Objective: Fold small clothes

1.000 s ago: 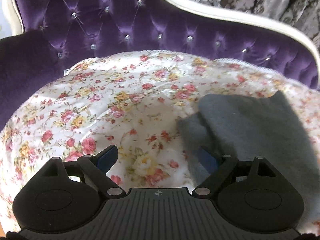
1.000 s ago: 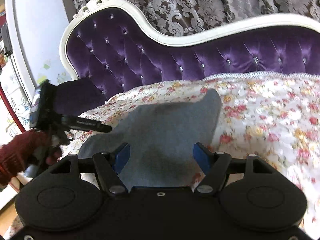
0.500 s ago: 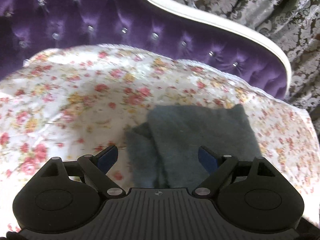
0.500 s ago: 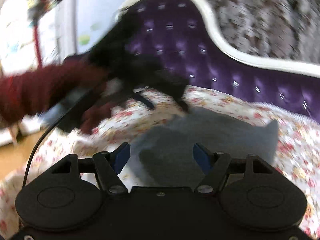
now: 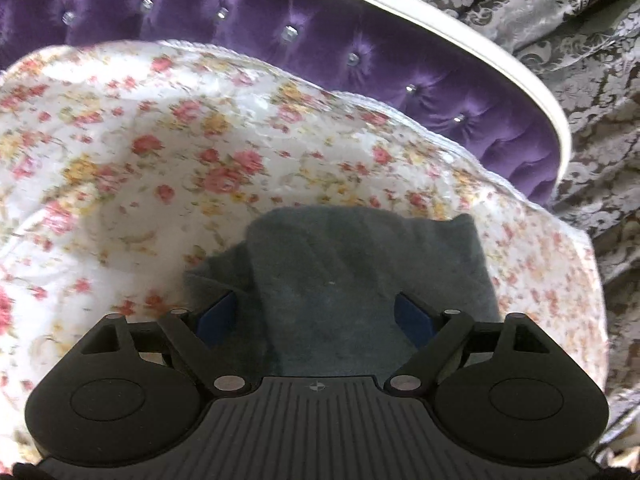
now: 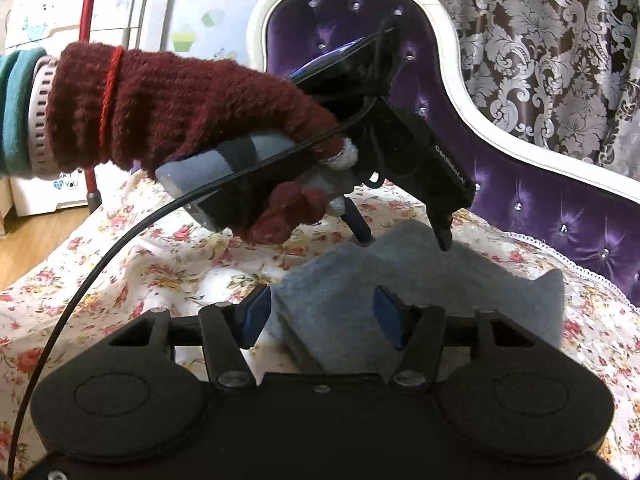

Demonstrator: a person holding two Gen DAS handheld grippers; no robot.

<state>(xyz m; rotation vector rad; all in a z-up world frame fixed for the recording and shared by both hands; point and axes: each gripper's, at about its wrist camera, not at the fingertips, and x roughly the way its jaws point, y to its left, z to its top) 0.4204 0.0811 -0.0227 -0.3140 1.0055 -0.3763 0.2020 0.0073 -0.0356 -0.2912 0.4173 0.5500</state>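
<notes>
A folded grey cloth (image 5: 360,280) lies on the flowered sheet (image 5: 168,160) of a purple sofa. My left gripper (image 5: 316,316) points down at it, its blue pads (image 5: 214,316) wide apart with the cloth between them; the jaws are closing. In the right wrist view a hand in a dark red knitted glove (image 6: 180,108) holds the left gripper (image 6: 402,240), whose fingertips (image 6: 444,242) touch the far edge of the grey cloth (image 6: 440,288). My right gripper (image 6: 322,316) straddles the cloth's near corner, jaws closing, with no firm pinch visible.
The tufted purple sofa back (image 5: 320,40) with its white frame (image 6: 460,92) rises behind the sheet. Patterned curtains (image 6: 540,20) hang beyond it. A black cable (image 6: 100,264) trails from the left gripper across the sheet. White furniture (image 6: 60,8) and wooden floor (image 6: 32,240) lie to the left.
The left gripper swung right until the cloth sat between its pads. The right gripper rolled and closed in on the cloth's near corner. Both sets of jaws narrowed.
</notes>
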